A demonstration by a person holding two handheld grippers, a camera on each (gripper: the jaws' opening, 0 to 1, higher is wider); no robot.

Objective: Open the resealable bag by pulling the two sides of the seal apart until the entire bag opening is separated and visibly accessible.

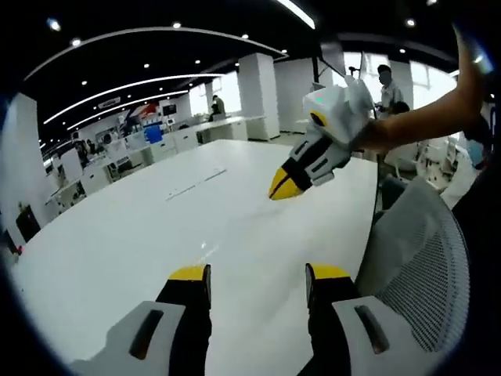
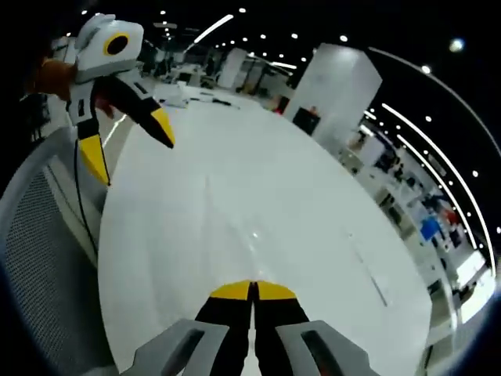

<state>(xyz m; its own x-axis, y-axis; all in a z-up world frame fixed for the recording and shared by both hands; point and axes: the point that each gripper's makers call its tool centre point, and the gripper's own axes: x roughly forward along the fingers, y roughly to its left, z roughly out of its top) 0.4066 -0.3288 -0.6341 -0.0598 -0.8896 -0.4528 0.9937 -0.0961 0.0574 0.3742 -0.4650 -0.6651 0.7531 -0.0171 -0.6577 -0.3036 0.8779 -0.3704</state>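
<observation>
The left gripper (image 1: 257, 283) has its two yellow-tipped jaws parted with bare white surface showing between them, so it holds nothing; the right gripper's view shows the same tool at upper left, its jaws likewise splayed. The right gripper (image 2: 252, 291) has its jaws pressed together tip to tip, and nothing can be seen pinched between them; seen from the left gripper view it hangs above the table with its tips together, carried on a person's forearm (image 1: 423, 119) that reaches in from the right. Both tools float above the white table (image 1: 156, 235) rather than resting on it, which reads as a waiting or approach posture, not a working one: one tool spread to take hold, the other shut and idle. A thin flat strip (image 1: 196, 183) lies well away across the table in the left gripper view; it is too small to tell whether it is the resealable bag, and I cannot make out the bag for certain anywhere. By that judgement the seal is untouched and the task has yet to begin. A grey mesh chair back (image 1: 419, 258) stands at the table's near edge, beside the person, with an open office beyond.
</observation>
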